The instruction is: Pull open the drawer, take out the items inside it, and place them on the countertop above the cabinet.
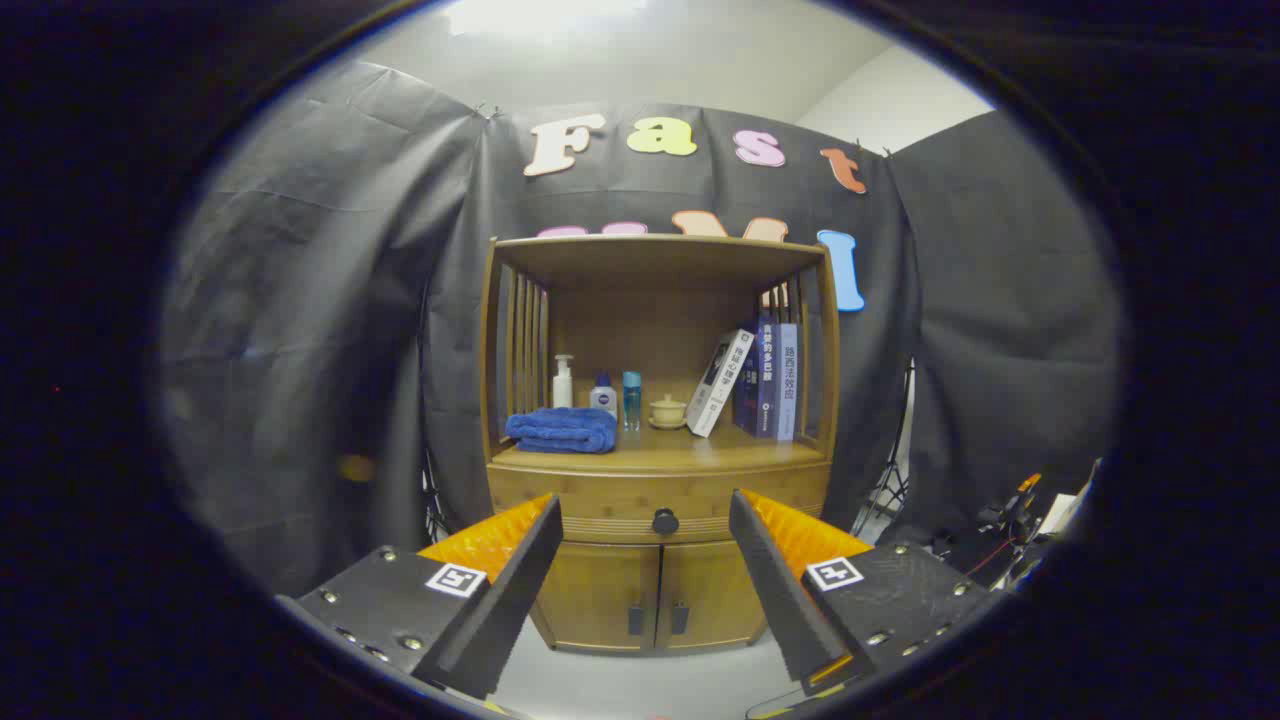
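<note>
The gripper [645, 520] was wide open and held nothing. Beyond its fingers stood the wooden cabinet [655, 590]; its drawer [610, 497] was closed, the round knob [665, 521] between the fingertips, well apart.

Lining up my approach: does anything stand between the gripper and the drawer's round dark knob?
Nothing: in the gripper view, the open gripper frames the round dark knob on the closed wooden drawer, only open air between.

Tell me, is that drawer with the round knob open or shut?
Shut: the drawer front sits flush with the cabinet, its knob untouched beyond the open gripper.
</note>
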`<action>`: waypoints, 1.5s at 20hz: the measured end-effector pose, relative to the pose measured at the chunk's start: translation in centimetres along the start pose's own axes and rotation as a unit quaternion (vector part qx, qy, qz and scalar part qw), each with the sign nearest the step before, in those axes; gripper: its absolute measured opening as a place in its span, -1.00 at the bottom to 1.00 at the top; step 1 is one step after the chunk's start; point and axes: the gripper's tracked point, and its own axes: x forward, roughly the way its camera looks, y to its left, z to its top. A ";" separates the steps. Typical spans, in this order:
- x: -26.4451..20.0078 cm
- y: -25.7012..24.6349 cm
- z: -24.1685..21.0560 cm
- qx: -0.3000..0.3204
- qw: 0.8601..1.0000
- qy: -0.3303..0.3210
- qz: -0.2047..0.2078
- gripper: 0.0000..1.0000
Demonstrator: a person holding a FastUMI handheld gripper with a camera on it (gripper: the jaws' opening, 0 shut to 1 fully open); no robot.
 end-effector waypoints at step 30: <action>6.9 -2.9 -3.9 0.009 0.999 -0.007 -0.031 1.00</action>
